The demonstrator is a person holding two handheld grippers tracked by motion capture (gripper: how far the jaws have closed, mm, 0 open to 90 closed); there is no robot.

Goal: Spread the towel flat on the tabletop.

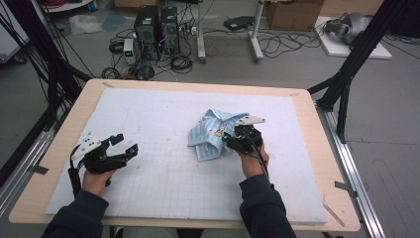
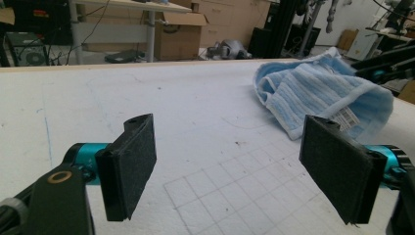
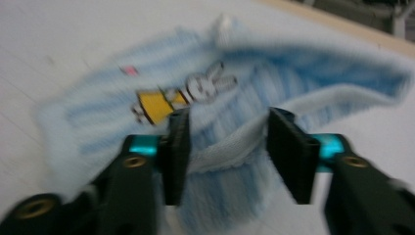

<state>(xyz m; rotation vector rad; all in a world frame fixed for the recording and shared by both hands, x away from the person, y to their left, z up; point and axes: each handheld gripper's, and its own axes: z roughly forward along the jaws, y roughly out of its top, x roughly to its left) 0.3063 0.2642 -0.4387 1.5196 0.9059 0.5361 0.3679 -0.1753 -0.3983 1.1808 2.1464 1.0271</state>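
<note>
Item: small light-blue striped garment [image 1: 215, 133], crumpled in a loose heap right of centre in the high view, lying on the white gridded mat [image 1: 148, 163] that covers the desk [image 1: 317, 163]. A pale trimmed edge and a cartoon print [image 3: 183, 95] in yellow and white show at the middle of the right gripper view; a small label [image 2: 346, 116] shows at the right of the left gripper view. Right claw [image 1: 233, 140]: at the garment's lower right edge in the high view, jaws partly open with a fold of the pale trim lying between them; the pads stand apart on either side of the cloth, so the grip is judged not yet closed, though blur in the right gripper view keeps contact uncertain. Left claw [image 1: 124, 144]: at the lower left of the high view, well apart from the garment, jaws wide open and holding nothing, over bare mat. Condition of work: judged early. The garment is neither spread flat nor folded; the right claw is placed to take an edge, the left has not reached the cloth. Left to do, as far as can be judged: close on the trim, bring the left claw across, then draw the cloth out and arrange it.
</note>
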